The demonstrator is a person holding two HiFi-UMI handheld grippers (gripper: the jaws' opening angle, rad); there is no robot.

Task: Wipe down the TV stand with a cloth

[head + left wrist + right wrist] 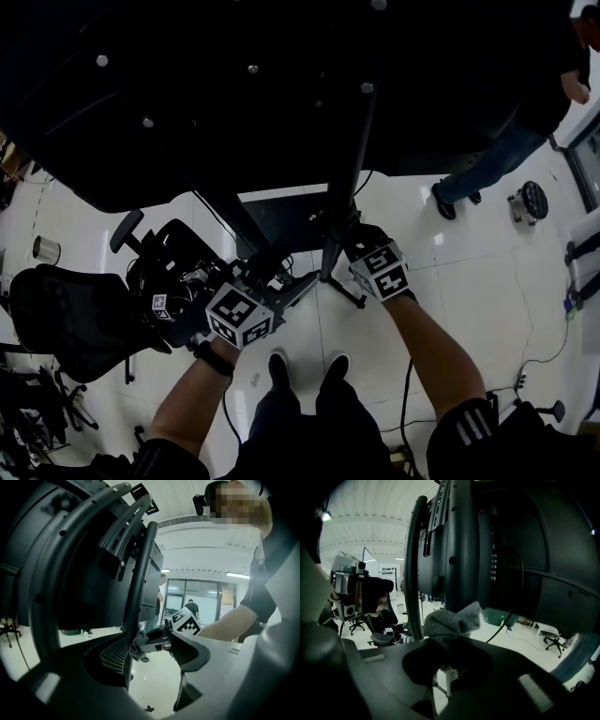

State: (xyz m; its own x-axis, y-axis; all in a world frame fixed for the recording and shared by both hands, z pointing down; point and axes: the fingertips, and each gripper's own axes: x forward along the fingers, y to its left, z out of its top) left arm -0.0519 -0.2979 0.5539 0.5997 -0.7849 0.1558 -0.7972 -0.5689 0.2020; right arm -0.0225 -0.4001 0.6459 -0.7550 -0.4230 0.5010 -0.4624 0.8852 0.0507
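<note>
The black TV stand has a thin upright pole [345, 178] under the dark back of the TV [234, 84]. In the right gripper view, my right gripper [447, 660] is shut on a bunched grey cloth [451, 623], held low against the stand beside the pole [412, 573]. The left gripper view shows that cloth [136, 646] touching the pole [136, 602], with the right gripper [159, 641] behind it. My left gripper [152, 656] is open, and the pole passes between its jaws, close to the left pad. In the head view, the left gripper [295, 289] and right gripper [339, 242] meet at the pole's foot.
A black office chair [75, 319] stands close at the left. Another person [506, 141] stands at the upper right near a small round device [530, 200]. Cables trail over the white tiled floor [469, 272]. My shoes [305, 370] are just behind the stand's base.
</note>
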